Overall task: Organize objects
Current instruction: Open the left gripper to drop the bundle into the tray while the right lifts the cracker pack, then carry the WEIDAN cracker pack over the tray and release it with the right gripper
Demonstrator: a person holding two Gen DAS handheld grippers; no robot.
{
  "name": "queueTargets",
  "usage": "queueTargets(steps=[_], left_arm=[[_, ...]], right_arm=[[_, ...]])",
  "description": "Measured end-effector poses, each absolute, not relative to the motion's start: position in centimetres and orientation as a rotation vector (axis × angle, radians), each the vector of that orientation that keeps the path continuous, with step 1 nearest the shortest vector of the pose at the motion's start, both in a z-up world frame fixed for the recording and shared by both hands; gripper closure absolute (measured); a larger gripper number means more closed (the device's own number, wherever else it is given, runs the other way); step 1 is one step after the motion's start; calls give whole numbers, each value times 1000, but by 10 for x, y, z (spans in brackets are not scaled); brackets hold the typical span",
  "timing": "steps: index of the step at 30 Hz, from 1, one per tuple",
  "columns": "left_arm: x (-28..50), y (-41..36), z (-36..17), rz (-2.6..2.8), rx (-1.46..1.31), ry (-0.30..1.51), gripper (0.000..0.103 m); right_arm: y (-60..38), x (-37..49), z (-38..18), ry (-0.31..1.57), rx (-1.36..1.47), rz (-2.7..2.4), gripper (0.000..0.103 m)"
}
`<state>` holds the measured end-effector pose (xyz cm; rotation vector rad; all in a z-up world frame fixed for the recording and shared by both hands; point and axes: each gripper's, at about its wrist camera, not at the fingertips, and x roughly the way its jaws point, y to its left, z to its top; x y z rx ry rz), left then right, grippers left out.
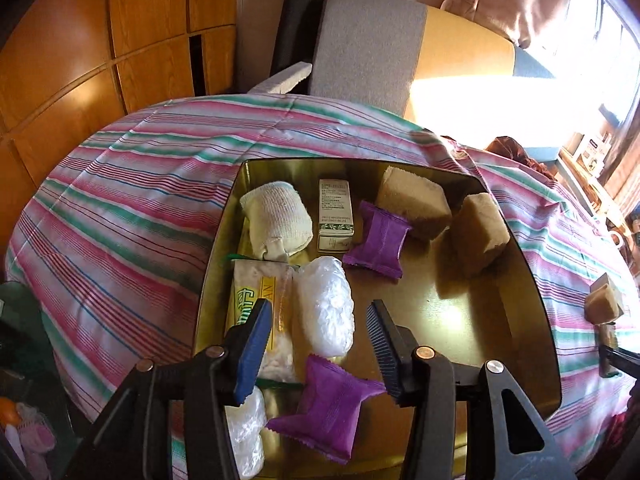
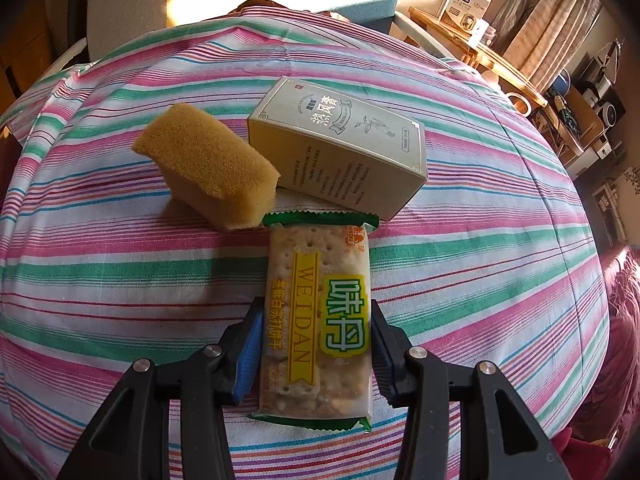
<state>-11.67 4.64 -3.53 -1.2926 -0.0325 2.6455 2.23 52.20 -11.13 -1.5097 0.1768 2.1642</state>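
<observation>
Currently the left gripper (image 1: 318,344) hangs over the gold tin (image 1: 532,288) with its jaws parted; nothing is clamped, and a purple sachet (image 1: 326,410) lies free below them. The tin also holds a second sachet (image 1: 378,240), two sponges (image 1: 414,204), a small box (image 1: 335,214), a gauze roll (image 1: 278,216), plastic bags (image 1: 326,312) and a cracker pack (image 1: 250,300). The right gripper (image 2: 316,344) clamps another cracker pack (image 2: 316,320) on the striped cloth (image 2: 120,280). Just beyond it sit a sponge (image 2: 208,172) and a box (image 2: 340,148), touching.

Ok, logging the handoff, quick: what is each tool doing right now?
Left tool: open, holding nothing, above the purple sachet in the tin.
Right tool: closed on the cracker packet.
</observation>
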Motion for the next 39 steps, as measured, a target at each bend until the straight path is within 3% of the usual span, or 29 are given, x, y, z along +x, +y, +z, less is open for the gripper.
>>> queueTargets(steps=[13,20,30,39], left_arm=[[-70,49,-15,2699,-1155,-16,49],[-64,49,-14,2696,-1146,-11,48],[-60,43,-18,2695,-1147,-25,48],[-55,16,-14,2731,-1131,-110,47]], right_arm=[[490,33,-103,254,-1647,2211,56],[476,44,-70,397,-1502,2301,56],[426,38,-17,406,-1386,2498,56],[298,-35,-2,291,-1564,2779,56]])
